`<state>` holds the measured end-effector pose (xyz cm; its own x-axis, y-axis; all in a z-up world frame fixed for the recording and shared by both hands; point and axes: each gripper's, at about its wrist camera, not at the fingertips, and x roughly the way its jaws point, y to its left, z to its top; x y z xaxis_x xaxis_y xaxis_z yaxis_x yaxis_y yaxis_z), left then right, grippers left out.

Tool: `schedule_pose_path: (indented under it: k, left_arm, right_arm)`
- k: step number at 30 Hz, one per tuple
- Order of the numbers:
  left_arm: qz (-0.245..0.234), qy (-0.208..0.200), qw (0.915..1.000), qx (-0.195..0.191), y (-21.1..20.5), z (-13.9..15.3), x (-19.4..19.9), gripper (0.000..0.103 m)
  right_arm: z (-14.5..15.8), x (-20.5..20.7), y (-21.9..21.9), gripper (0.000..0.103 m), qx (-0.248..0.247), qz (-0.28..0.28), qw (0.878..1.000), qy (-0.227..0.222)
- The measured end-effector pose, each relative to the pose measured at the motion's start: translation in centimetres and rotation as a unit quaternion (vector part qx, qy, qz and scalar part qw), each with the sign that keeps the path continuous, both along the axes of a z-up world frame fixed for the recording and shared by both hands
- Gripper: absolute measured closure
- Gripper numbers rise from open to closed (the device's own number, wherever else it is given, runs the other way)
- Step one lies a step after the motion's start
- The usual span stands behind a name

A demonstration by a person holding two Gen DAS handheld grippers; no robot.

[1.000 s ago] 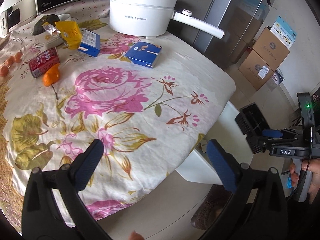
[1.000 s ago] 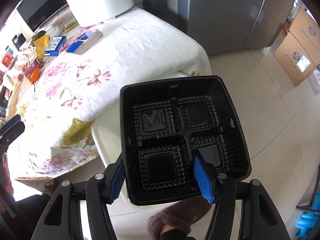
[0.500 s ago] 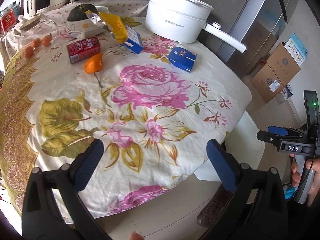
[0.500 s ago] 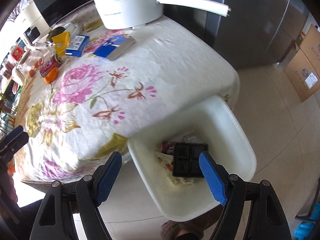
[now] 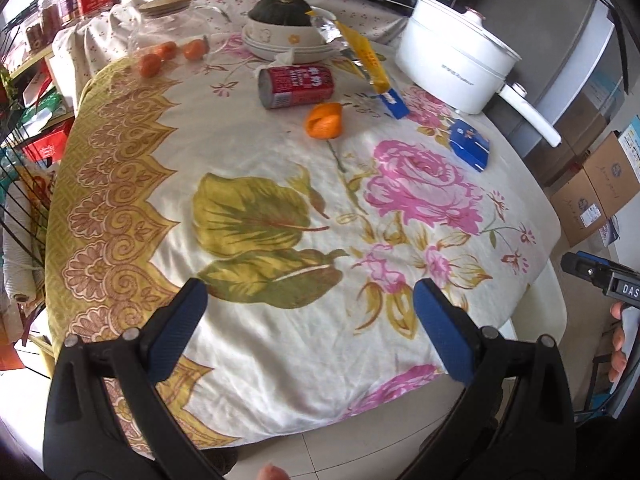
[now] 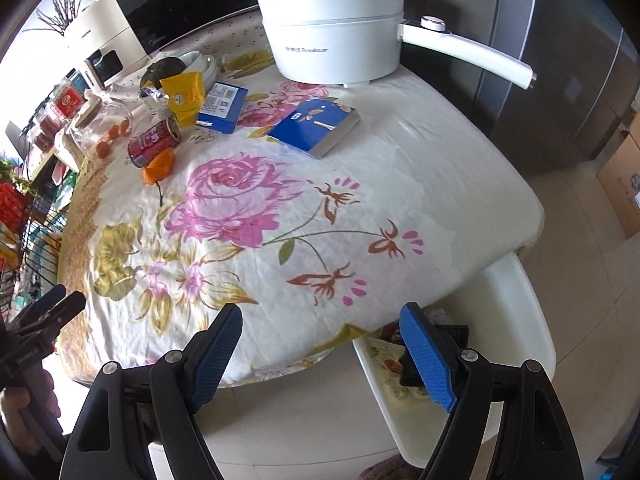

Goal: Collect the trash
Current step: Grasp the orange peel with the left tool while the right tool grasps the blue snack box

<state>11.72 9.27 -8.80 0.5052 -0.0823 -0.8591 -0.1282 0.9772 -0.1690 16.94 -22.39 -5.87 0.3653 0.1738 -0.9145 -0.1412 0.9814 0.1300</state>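
Bright, even daylight in both views, strongest from the left side, where the right wrist view blows out to white at its left edge. The floral cloth on the counter (image 6: 420, 168) washes pale in the middle. Shadows soft; glossy refrigerator (image 6: 560, 60) shows dull reflections. Heavy fisheye bending and dark vignette at the corners. Centre sharp, rims slightly smeared; the near black tool arms read dark, little detail.

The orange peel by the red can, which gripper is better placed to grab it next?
Probably left: the left gripper, open and empty, faces the orange peel; the right gripper sits near the bin.
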Motion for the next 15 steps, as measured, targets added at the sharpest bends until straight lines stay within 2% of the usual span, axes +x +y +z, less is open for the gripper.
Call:
schedule_pose_path:
  k: [8,13,15]
  left_arm:
    - [0.035,0.031,0.9989,0.001,3.2,-1.9,5.9,0.001]
    - [0.006,0.008,0.9999,-0.014,2.0,-2.9,9.6,0.001]
    - [-0.016,-0.004,0.9998,-0.010,1.0,-3.4,11.1,0.008]
  right_arm:
    - [-0.8,3.1,2.1,0.020,-0.032,0.036,0.999,0.003]
    - [-1.4,5.9,2.1,0.020,-0.042,0.045,0.998,0.002]
    - [-1.8,6.9,2.1,0.020,-0.049,0.053,0.997,-0.002]
